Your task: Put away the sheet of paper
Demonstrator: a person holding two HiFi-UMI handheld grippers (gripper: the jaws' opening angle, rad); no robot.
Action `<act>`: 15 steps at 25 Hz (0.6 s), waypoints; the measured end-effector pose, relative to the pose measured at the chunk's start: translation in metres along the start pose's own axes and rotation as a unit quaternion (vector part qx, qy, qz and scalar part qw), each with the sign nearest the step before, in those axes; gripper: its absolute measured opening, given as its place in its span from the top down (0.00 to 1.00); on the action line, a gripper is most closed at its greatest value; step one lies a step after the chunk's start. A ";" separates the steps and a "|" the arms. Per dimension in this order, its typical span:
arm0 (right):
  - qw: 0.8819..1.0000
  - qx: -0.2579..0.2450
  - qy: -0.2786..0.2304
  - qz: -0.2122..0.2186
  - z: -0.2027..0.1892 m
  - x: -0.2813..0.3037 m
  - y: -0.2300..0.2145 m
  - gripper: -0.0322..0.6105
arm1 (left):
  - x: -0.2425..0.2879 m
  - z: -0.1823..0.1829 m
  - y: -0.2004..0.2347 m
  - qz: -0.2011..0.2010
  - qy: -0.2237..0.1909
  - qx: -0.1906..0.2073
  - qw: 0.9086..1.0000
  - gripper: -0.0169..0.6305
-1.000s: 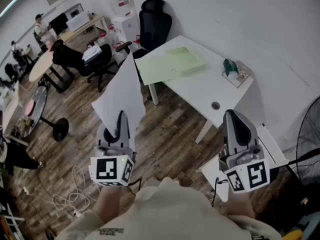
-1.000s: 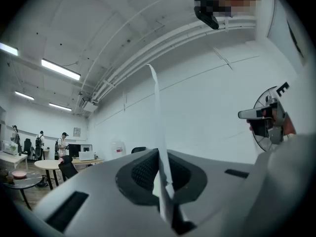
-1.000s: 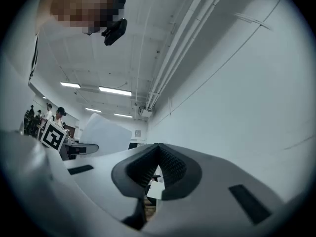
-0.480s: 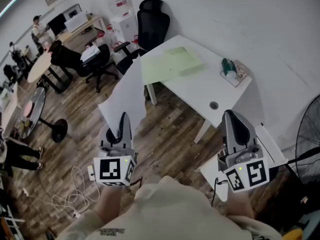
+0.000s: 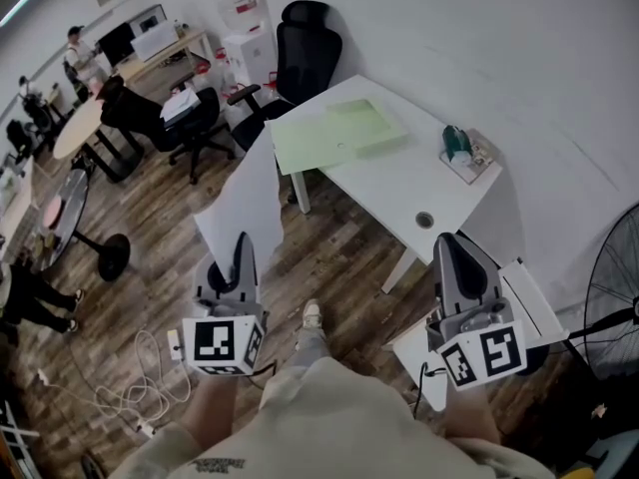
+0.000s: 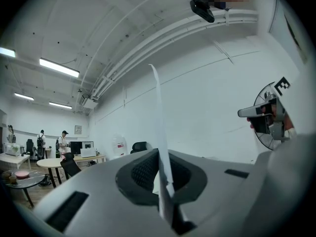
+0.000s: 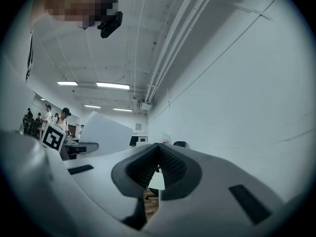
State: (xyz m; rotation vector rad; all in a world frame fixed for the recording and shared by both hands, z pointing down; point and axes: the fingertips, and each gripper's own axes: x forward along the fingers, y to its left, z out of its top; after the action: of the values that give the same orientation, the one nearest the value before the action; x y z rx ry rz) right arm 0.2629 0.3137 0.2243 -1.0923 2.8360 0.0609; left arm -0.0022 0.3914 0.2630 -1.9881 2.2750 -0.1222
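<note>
Shoe [image 5: 312, 314] stepped into view, left gripper [image 5: 243, 245] pinching sheet of paper [image 5: 245, 198]

Open-plan office, white desk [image 5: 399, 190], black swivel chairs [image 5: 306, 53], monitors [image 5: 119, 44]

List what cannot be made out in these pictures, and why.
Sheet of paper: edge-on in the left gripper view, one side only in the head view; its other face is hidden.
Teal object on the white table: too small in the head view to identify.
Fan: cut off by the head view's right edge.
</note>
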 end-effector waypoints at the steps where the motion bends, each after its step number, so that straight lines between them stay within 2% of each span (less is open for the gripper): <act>1: 1.000 0.000 0.004 0.002 -0.002 0.003 0.001 0.91 | 0.002 -0.002 0.001 0.000 0.002 0.001 1.000 0.94; 15: 1.000 0.000 0.011 -0.003 -0.016 0.059 -0.018 0.91 | 0.063 -0.012 0.019 -0.019 0.005 -0.004 1.000 0.94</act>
State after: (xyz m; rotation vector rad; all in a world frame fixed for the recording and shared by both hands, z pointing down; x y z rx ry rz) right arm 0.2303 0.2604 0.2340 -1.1074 2.8512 0.0480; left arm -0.0310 0.3316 0.2697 -2.0390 2.2485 -0.1251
